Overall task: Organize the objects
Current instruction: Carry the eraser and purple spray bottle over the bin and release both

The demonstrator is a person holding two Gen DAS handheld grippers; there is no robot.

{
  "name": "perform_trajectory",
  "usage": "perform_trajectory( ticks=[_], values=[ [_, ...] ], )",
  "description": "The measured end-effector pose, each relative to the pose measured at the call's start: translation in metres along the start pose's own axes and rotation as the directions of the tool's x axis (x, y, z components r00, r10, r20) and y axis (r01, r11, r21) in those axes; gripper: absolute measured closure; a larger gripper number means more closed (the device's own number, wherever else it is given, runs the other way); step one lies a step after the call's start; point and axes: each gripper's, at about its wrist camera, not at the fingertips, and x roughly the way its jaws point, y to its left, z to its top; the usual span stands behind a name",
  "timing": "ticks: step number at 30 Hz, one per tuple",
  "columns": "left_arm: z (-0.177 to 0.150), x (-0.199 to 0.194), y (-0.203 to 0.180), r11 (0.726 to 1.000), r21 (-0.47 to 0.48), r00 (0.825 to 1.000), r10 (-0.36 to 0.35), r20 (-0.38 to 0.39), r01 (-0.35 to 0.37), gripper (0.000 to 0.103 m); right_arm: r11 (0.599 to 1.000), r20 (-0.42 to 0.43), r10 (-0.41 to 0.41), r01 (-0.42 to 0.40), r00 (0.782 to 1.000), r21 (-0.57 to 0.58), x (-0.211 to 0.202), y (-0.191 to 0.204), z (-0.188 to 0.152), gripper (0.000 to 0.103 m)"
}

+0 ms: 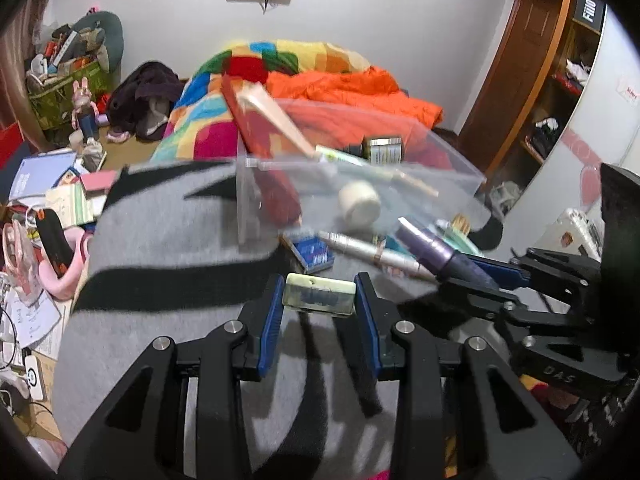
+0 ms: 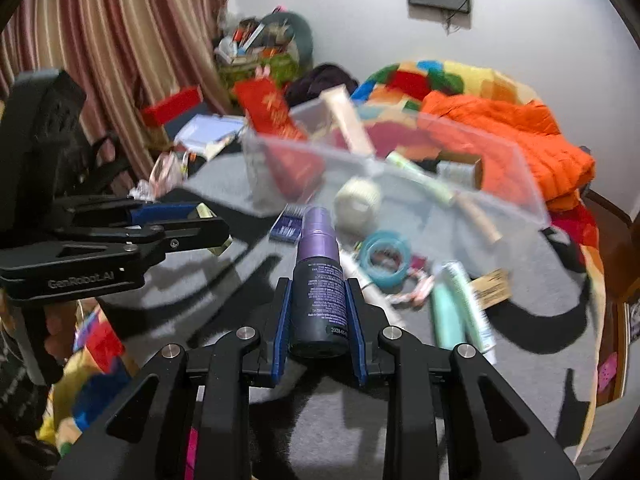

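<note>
Between the right tongs (image 2: 318, 312), a purple bottle (image 2: 319, 280) sits gripped; left tongs (image 1: 319, 300) clamp a pale box (image 1: 319, 299).

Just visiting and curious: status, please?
Left gripper shut on pale case. Right gripper shut on purple bottle. Clear bin ahead, nothing between.

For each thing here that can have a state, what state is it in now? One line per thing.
Left gripper: shut on a small pale green case.
Small pale green case: held off the grey blanket.
Right gripper: shut on a purple spray bottle.
Purple spray bottle: held, cap on, pointing forward.
Clear plastic box: open, no lid, partly filled.
Tape roll: lying flat on the blanket, outside the box.
</note>
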Motion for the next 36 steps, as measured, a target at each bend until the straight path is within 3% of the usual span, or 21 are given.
perform_trajectory(
  ticks=[7, 15, 25, 36],
  values=[
    [0.034, -0.007, -0.013, 1.0, 0.02, 0.997, 0.006, 0.083, -0.008, 0.068, 0.992, 0.09, -0.096, 0.088, 0.991, 0.089, -0.022, -0.026, 0.026, 0.08],
    [0.069, 0.002, -0.022, 0.998, 0.029, 0.989, 0.047, 0.137, -0.051, 0.068, 0.97, 0.134, -0.176, 0.149, 0.975, 0.191, -0.024, -0.06, 0.054, 0.08],
    [0.098, 0.047, -0.019, 0.996, 0.033, 0.993, 0.084, 0.088, -0.087, 0.068, 0.963, 0.081, -0.193, 0.173, 0.978, 0.207, 0.014, -0.086, 0.086, 0.08],
    [0.1, 0.09, -0.013, 0.997, 0.022, 0.998, 0.068, 0.005, -0.068, 0.068, 0.962, -0.013, -0.181, 0.18, 0.983, 0.205, 0.058, -0.097, 0.086, 0.08]
  ],
)
